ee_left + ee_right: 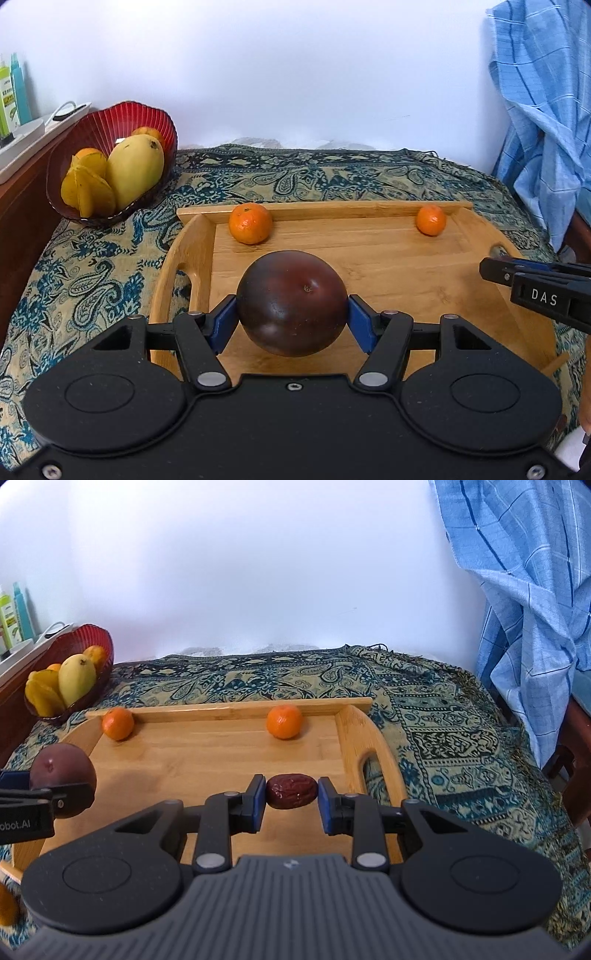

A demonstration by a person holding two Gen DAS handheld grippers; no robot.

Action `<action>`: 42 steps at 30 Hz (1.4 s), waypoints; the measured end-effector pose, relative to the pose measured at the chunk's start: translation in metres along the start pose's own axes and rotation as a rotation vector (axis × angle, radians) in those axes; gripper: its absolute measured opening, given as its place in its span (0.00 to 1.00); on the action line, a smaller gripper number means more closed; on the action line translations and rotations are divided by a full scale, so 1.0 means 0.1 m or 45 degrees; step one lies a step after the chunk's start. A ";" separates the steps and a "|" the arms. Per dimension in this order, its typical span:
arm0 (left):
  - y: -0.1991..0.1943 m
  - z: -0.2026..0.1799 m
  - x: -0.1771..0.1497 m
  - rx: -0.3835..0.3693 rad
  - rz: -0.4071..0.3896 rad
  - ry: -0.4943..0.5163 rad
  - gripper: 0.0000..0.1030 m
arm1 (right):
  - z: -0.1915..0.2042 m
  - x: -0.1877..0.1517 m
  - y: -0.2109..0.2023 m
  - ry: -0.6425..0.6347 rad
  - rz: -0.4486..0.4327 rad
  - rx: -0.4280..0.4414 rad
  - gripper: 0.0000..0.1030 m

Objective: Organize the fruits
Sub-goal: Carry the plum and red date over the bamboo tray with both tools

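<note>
— So, from the left: what sits in the red bowl [110, 125]?

— A mango [135, 170], a starfruit [86, 190] and at least one orange-coloured fruit behind them; it looks like the spot where fruits get gathered, off the wooden tray [369, 258] on the patterned cloth [295, 173]

— And the left gripper [291, 314]?

— Clamped on a dark purple round fruit [291, 302], one blue pad on each side at its widest, held clear above the tray, probably so it won't roll out

— On the tray itself?

— Two mandarins, the left mandarin [250, 223] and the right mandarin [430, 220], both against the far wall, well apart

— The right gripper [291, 794]?

— It pinches a wrinkled red date [291, 790] end to end, narrow jaws for a small thing, over the tray's right side near the handle slot

— Next?

— I'd guess both go to the bowl; the date could slip if the pinch loosens
</note>
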State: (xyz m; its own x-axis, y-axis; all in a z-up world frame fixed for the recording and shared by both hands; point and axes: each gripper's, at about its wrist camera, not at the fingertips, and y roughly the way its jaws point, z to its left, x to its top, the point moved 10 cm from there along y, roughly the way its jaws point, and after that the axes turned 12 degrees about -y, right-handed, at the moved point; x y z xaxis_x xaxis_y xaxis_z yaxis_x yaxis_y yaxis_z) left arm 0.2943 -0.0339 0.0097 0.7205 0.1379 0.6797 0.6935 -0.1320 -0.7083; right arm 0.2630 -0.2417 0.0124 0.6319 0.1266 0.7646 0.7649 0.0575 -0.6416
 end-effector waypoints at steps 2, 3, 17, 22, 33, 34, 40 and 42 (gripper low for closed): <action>0.06 0.01 0.02 0.002 0.013 -0.013 0.59 | -0.02 0.02 0.08 0.015 0.011 0.008 0.34; 0.09 0.01 0.02 0.003 0.017 -0.015 0.59 | -0.03 0.03 0.12 0.021 0.017 0.007 0.34; 0.38 0.06 0.18 0.040 0.044 -0.025 0.59 | -0.10 0.14 0.56 0.050 0.094 -0.016 0.34; 0.46 0.07 0.22 0.056 0.041 -0.018 0.59 | -0.11 0.19 0.65 0.032 0.110 -0.016 0.34; 0.60 0.10 0.23 0.069 0.053 -0.028 0.59 | -0.08 0.20 0.81 0.018 0.138 0.003 0.34; 0.61 0.12 0.23 0.072 0.055 -0.032 0.59 | -0.07 0.20 0.81 0.017 0.134 0.004 0.34; 0.65 0.15 0.23 0.070 0.057 -0.043 0.60 | -0.04 0.22 0.86 0.008 0.119 0.006 0.34; 0.65 0.15 0.23 0.069 0.057 -0.047 0.60 | -0.03 0.22 0.87 0.004 0.119 0.006 0.34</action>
State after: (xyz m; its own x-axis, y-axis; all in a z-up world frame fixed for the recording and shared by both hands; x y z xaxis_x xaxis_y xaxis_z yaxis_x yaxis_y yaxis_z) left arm 0.3563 -0.0243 -0.0239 0.7493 0.1696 0.6402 0.6583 -0.0858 -0.7478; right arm 0.3440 -0.2371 -0.0264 0.7007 0.1288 0.7018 0.7022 0.0499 -0.7102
